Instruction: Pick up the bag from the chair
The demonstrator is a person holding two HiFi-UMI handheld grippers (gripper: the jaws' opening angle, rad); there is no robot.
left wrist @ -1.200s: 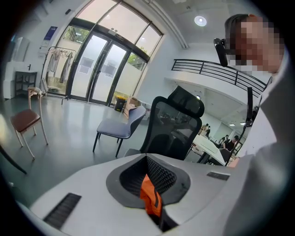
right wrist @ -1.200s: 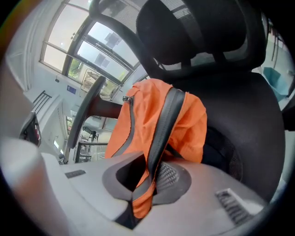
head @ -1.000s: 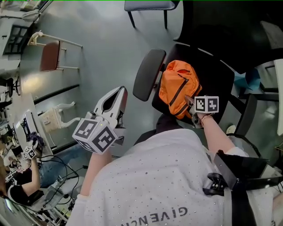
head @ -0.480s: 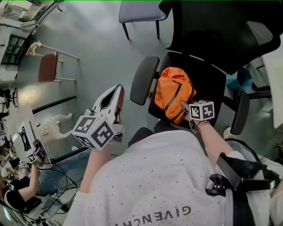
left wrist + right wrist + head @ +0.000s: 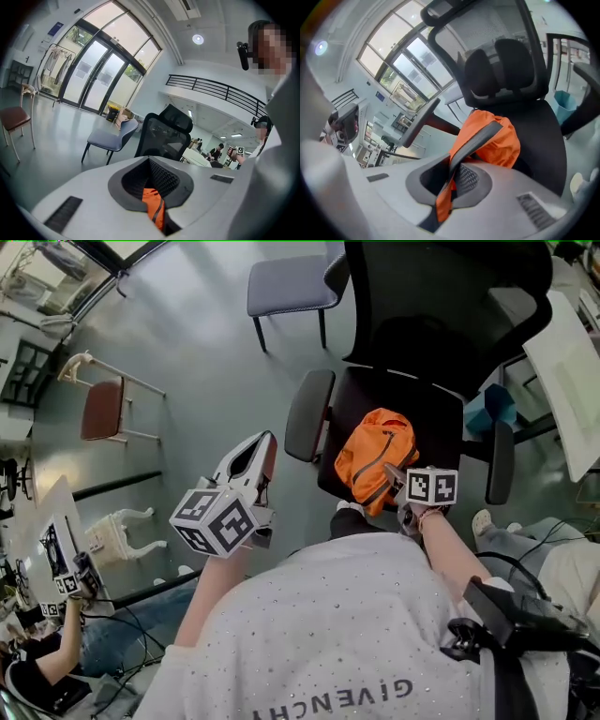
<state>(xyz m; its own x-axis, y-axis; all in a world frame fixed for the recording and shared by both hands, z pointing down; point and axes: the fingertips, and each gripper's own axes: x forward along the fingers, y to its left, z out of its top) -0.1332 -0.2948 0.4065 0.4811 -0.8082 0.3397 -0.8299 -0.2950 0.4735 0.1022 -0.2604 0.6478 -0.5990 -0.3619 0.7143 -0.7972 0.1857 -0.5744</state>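
Orange bag (image 5: pixel 375 460) hangs slumped over the seat of the black office chair (image 5: pixel 441 296), though I can't tell if it's clear of the cushion. Over to the left, the left claw (image 5: pixel 257 442) is held above the grey floor (image 5: pixel 187 352), well apart from the chair, its jaws together on nothing. On the right, the right claw (image 5: pixel 394 474) is clamped on the bag's grey-striped strap (image 5: pixel 480 136), at the seat's near edge.

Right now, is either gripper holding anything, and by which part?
The right gripper is shut on the orange fabric bag, clamping its grey-and-orange strap. The left gripper holds nothing.
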